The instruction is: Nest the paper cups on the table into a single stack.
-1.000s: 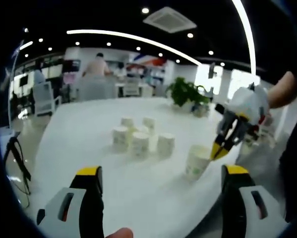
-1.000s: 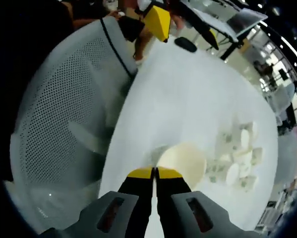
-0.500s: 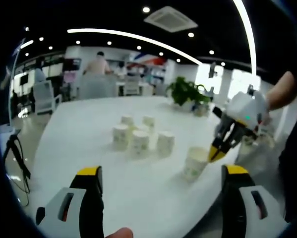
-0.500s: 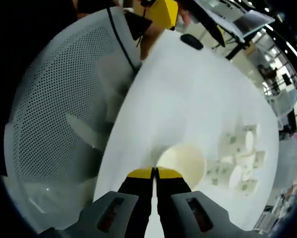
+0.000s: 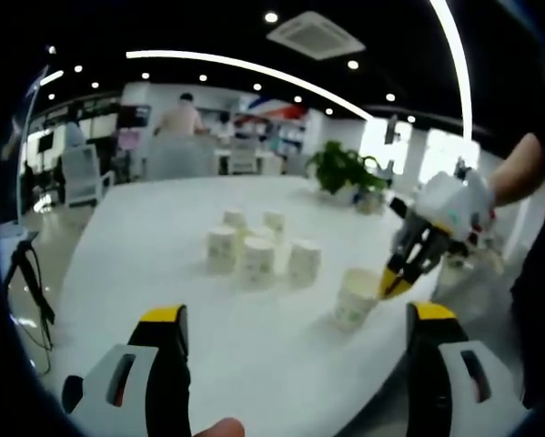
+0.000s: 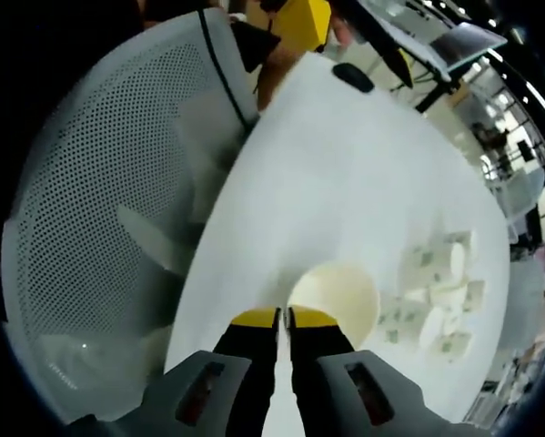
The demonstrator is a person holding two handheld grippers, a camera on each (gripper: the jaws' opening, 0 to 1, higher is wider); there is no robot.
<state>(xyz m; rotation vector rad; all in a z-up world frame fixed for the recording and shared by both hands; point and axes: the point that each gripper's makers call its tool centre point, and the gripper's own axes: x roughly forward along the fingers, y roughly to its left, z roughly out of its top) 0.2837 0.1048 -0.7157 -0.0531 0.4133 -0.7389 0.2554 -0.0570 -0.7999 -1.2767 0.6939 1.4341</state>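
Several white paper cups [image 5: 257, 258] stand in a loose cluster at the middle of the white round table [image 5: 163, 273]. One more paper cup [image 5: 355, 299] leans slightly near the table's right edge, and my right gripper [image 5: 391, 283] is shut on its rim. In the right gripper view my right gripper [image 6: 283, 318] pinches the near rim of that open cup [image 6: 340, 293], with the cluster [image 6: 439, 289] beyond it to the right. My left gripper [image 5: 295, 320] hangs open over the table's near side, nothing between its fingers; its yellow tip [image 6: 301, 20] shows at the top.
A white mesh chair [image 6: 108, 191] stands close against the table edge beside the held cup. A small black object [image 6: 349, 77] lies on the table's far side. A potted plant [image 5: 345, 171] sits at the back of the table. A black tripod [image 5: 31, 287] stands left of the table.
Almost nothing has changed: the right gripper stays shut on the cup's rim, and the cup has shifted only slightly. The left gripper stays open.
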